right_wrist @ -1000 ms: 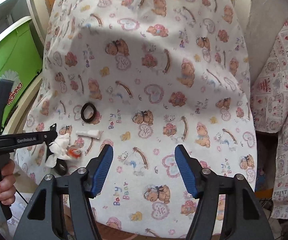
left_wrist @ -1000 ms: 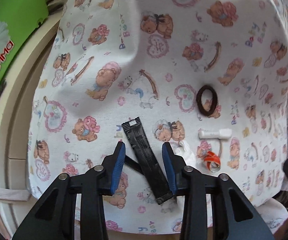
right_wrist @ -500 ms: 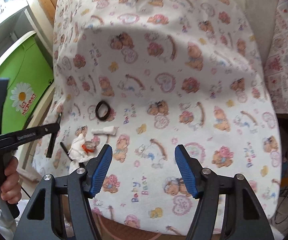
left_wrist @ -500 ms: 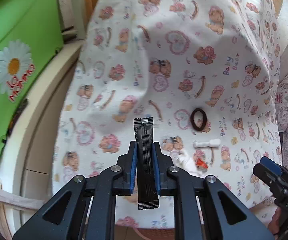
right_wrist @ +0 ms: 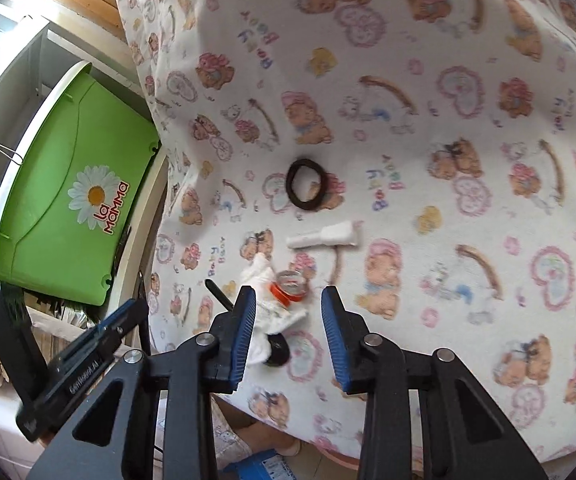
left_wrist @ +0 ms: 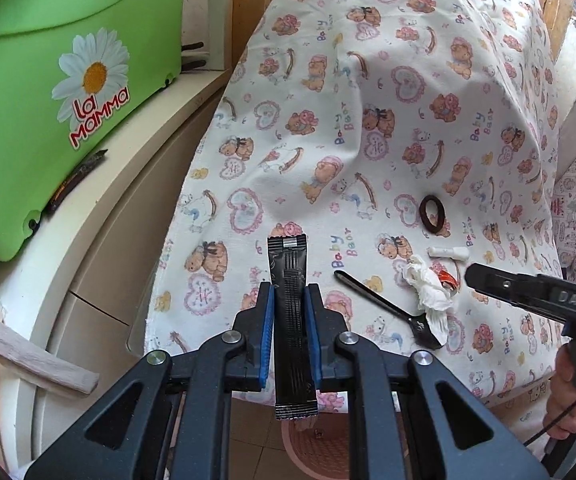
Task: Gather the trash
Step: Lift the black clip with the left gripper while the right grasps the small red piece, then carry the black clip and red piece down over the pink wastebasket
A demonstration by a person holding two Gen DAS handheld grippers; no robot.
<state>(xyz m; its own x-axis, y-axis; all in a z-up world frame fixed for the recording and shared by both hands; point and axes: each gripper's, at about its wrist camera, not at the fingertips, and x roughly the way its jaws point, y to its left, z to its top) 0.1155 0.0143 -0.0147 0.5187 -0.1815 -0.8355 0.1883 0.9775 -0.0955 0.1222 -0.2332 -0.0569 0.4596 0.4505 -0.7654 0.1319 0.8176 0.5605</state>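
Observation:
My left gripper (left_wrist: pixel 289 300) is shut on a long black sachet (left_wrist: pixel 291 320), held upright above the near edge of the teddy-print cloth (left_wrist: pixel 327 128). My right gripper (right_wrist: pixel 288 312) is open, low over a crumpled white tissue (right_wrist: pixel 266 300) and an orange cap (right_wrist: pixel 289 286). The tissue (left_wrist: pixel 427 284) and orange cap (left_wrist: pixel 445 278) also show in the left wrist view. A black plastic spoon (left_wrist: pixel 383 304) lies beside the tissue. A small white tube (right_wrist: pixel 325 236) and a black hair tie (right_wrist: pixel 305 190) lie further out.
A green La Mamma bin (left_wrist: pixel 60 92) sits on a cream ledge (left_wrist: pixel 128 184) left of the cloth. A pink basket (left_wrist: pixel 311 448) stands on the floor below the cloth edge. A second patterned cloth (left_wrist: pixel 575 184) hangs at the right.
My left gripper closed on the black sachet and lifted it back off the cloth. My right gripper moved left and down to the tissue and orange cap, staying open.

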